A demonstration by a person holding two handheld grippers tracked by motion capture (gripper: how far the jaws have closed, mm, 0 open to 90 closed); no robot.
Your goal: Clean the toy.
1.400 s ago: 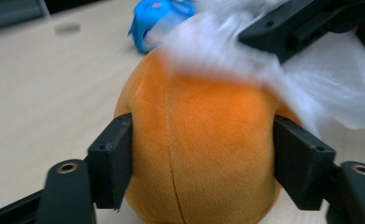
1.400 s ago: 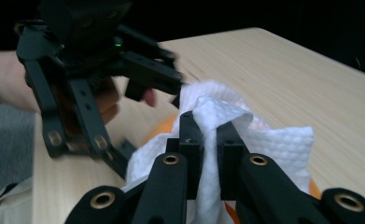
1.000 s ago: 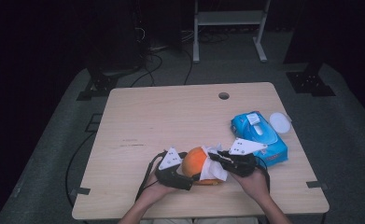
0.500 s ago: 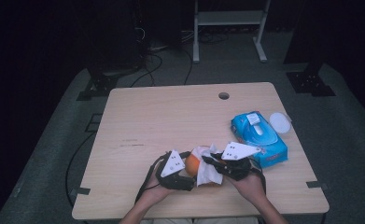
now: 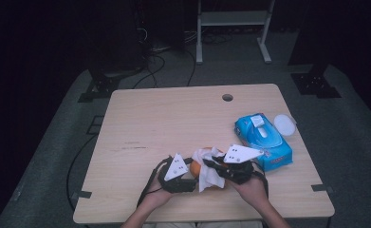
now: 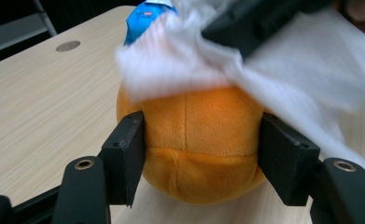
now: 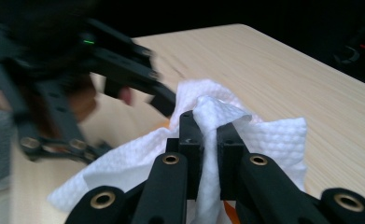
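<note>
An orange plush ball (image 6: 199, 140) rests on the table's near edge (image 5: 196, 167). My left gripper (image 6: 203, 158) has just been closing, and its pads now press on the ball's two sides; from above it (image 5: 192, 176) reaches in from the left. A white wipe (image 7: 264, 140) is draped over the top and right of the ball (image 5: 209, 168). My right gripper (image 7: 210, 126) is shut on a pinched fold of that wipe and holds it over the ball from the right (image 5: 212, 165). The wipe hides the ball's upper part.
A blue pack of wipes (image 5: 264, 140) lies right of the hands, with a white round lid (image 5: 284, 124) beside it at the table's right edge. The wooden table (image 5: 173, 118) has a cable hole (image 5: 227, 97) at the back. A metal rack (image 5: 230, 19) stands beyond.
My left gripper's jaws have closed onto the orange ball. The right gripper has carried the wipe leftward over the ball, so less orange shows from above.
</note>
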